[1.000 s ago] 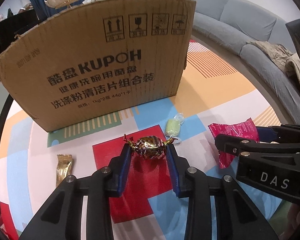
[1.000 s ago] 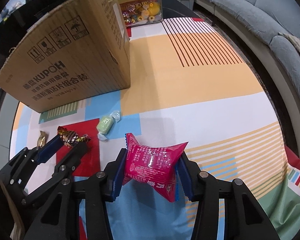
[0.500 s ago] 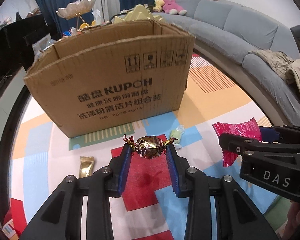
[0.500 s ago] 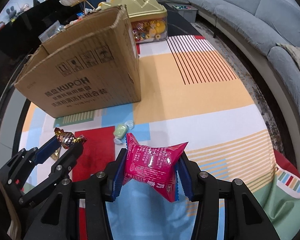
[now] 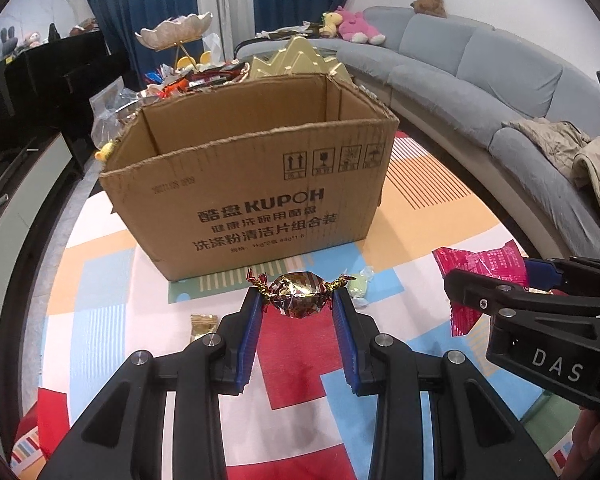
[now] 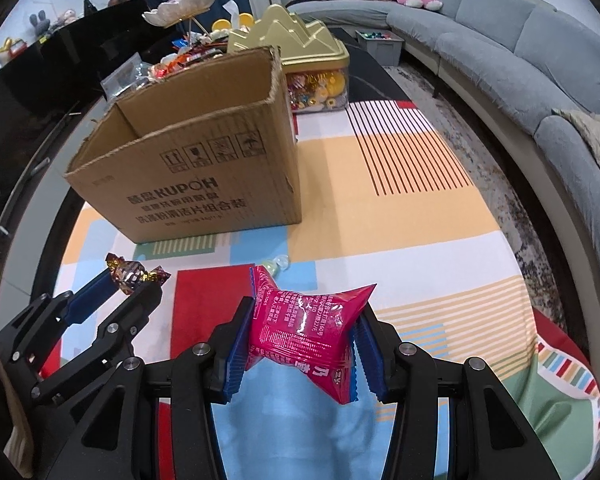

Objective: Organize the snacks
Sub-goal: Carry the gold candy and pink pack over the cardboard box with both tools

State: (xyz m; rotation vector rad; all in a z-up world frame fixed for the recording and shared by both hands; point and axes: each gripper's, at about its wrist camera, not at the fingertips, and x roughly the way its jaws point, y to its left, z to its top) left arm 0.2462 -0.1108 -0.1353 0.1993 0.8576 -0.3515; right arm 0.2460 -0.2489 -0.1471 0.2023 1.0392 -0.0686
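My left gripper (image 5: pixel 298 300) is shut on a foil-wrapped candy (image 5: pixel 298 298) and holds it above the patterned cloth, in front of the open cardboard box (image 5: pixel 252 200). My right gripper (image 6: pixel 302 320) is shut on a pink snack packet (image 6: pixel 304 328), held to the right of the left gripper (image 6: pixel 134 282). The box (image 6: pixel 196 176) stands open-topped ahead of both. A pale green candy (image 5: pixel 358 286) and a gold wrapped sweet (image 5: pixel 202 326) lie on the cloth near the box's front.
A gold mountain-shaped tin (image 6: pixel 296 40) with sweets and a heap of snacks (image 5: pixel 188 80) stand behind the box. A shell-shaped dish (image 5: pixel 174 32) rises at the back. A grey sofa (image 5: pixel 480 76) curves along the right.
Both grippers have risen and pulled back with their snacks. The box's open top and inside walls have come into view.
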